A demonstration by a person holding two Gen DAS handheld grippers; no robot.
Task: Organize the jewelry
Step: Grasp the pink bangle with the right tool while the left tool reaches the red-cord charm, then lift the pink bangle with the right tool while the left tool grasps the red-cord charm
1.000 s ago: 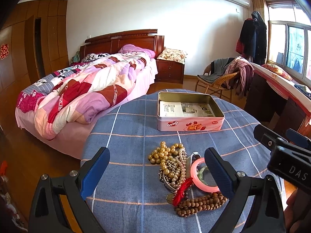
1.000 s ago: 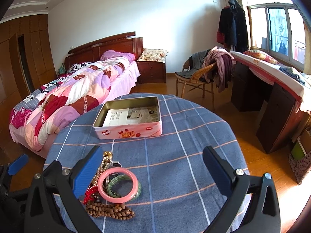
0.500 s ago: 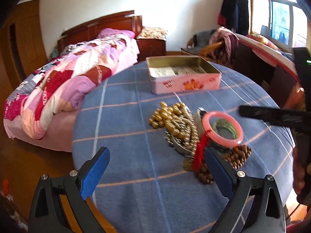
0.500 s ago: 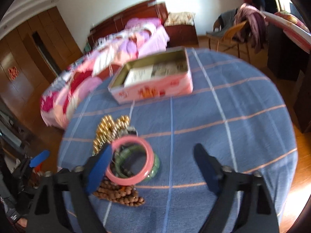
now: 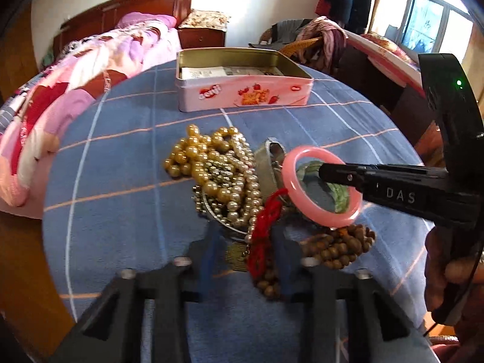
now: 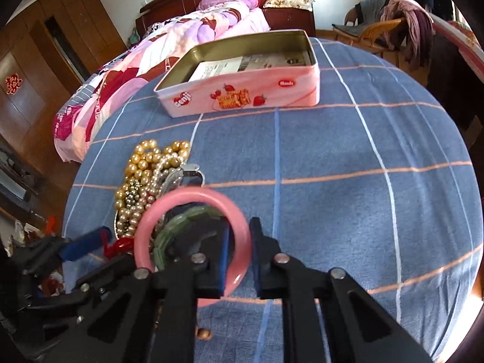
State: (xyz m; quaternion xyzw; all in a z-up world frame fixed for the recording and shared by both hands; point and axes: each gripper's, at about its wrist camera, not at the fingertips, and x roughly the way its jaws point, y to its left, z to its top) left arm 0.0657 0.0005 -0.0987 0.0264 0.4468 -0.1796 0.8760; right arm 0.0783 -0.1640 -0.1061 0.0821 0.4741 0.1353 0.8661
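Right gripper [image 6: 237, 251] down at the near edge of the jewelry heap, jaws just drawn in and clamped across the rim of the pink bangle [image 6: 193, 227]: one blue pad inside the ring, the other outside it. Green bangle [image 6: 181, 222] just left of the inner pad, partly under the pink one. Pile of gold and pearl beads [image 6: 145, 178] ahead and left of the jaws, on the blue checked tablecloth [image 6: 348, 166]. Open pink tin [image 6: 242, 90] well ahead of the jaws, paper lying flat inside.

Left gripper [image 5: 246, 251] low over the same heap, jaws also just closing, now narrow, with the red cord [image 5: 263, 230] between the blue pads; firm pinch or mere touch, cannot tell. Brown wooden beads [image 5: 335, 245] just right of these jaws, bead pile directly ahead, pink bangle ahead and right, tilted up off the cloth in the other gripper's grasp. Tin far ahead, near the table's back edge.
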